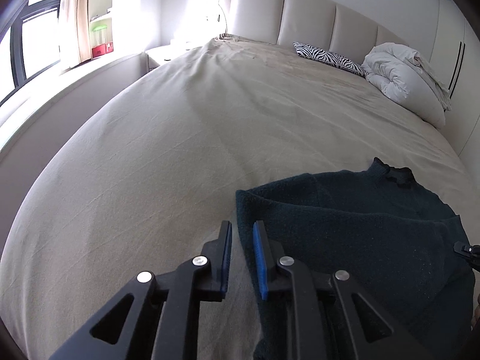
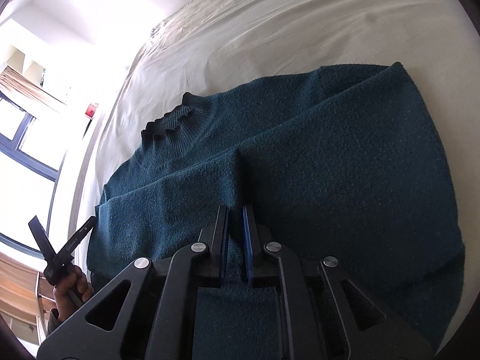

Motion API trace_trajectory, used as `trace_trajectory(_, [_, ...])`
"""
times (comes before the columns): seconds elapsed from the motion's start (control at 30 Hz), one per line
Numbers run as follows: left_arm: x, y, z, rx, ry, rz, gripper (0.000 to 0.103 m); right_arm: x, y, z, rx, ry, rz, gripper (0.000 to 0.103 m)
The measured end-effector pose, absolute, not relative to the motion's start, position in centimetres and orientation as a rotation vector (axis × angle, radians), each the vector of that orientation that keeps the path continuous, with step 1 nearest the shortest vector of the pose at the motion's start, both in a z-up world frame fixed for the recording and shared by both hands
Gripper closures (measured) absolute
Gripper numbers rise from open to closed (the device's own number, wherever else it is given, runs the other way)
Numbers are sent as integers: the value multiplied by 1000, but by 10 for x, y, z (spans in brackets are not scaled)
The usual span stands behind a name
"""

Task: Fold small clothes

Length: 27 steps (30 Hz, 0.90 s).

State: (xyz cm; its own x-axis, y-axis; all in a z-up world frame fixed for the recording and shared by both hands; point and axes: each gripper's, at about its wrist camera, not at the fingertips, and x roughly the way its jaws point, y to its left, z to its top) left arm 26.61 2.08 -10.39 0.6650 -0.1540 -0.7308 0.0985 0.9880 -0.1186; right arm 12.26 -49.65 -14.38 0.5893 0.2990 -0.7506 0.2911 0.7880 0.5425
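Sweater: a dark teal knit lying flat on the bed, near the foot-end edge closest to the person, collar pointing toward the headboard. Both sleeves look already turned in across the body, meeting in a seam-like line down the middle — so the garment seems to be a narrowed rectangle awaiting its crosswise fold.

Left tongs: parted a little, holding nothing. They hover at the sweater's left edge, one finger over bare sheet and the other over the knit. My reading is that they are lined up to pinch that edge.

Right tongs: narrow, with teal fabric visible between the pads. They sit at the near hem, just where the two folded-in parts meet. Whether they truly clamp the knit or merely rest over it I cannot tell for certain, though a pinch looks likely — gripping there would gather both layers for one lift.

Left hand: seen from the right wrist camera, wrapped around its tool's handle beside the sweater's left side.

Elsewhere on the bed: a zebra-print pillow and a bundled white duvet lie by the headboard, well apart from the work.

Risk: thick knit may slip and the layers drift apart.
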Motion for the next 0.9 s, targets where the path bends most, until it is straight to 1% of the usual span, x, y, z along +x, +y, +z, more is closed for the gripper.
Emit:
trace_trajectory(0.03, [261,19,-100,-62,826,-150,77,119,-495,-139,689,959,2,94])
trace_trajectory(0.07, [256,16,-100,-48,826,-157,75,117,-494,-136,692,963,-3,91])
trace_trajectory(0.1, [254,12,-102,-32,841,-164,75,116,-493,-135,694,967,-2,85])
trace_trajectory(0.13, [254,9,-106,-17,861,-166,75,117,-489,-136,686,975,3,83])
trace_trajectory(0.23, [250,8,-123,-10,900,-157,74,120,-477,-147,619,1034,-9,82])
trace_trajectory(0.27, [246,8,-125,-3,895,-156,74,118,-476,-149,608,1028,-9,83])
trace_trajectory(0.3, [244,8,-125,5,891,-155,74,117,-476,-149,600,1021,-12,91])
trace_trajectory(0.4, [240,7,-126,23,888,-154,73,114,-478,-145,584,1027,-40,100])
trace_trajectory(0.57, [238,15,-134,-14,876,-175,72,109,-476,-137,507,1019,-88,101])
trace_trajectory(0.6, [239,18,-137,-34,878,-183,72,109,-478,-142,510,1027,-95,103])
trace_trajectory(0.7, [239,19,-138,-32,875,-185,72,107,-489,-160,545,1021,-82,103])
trace_trajectory(0.83, [237,19,-134,-31,864,-184,72,106,-492,-154,588,993,-77,103])
trace_trajectory(0.87, [235,22,-131,-50,860,-186,71,101,-494,-149,619,977,-87,98])
trace_trajectory(0.9, [232,27,-128,-79,863,-181,68,95,-494,-142,644,944,-86,98])
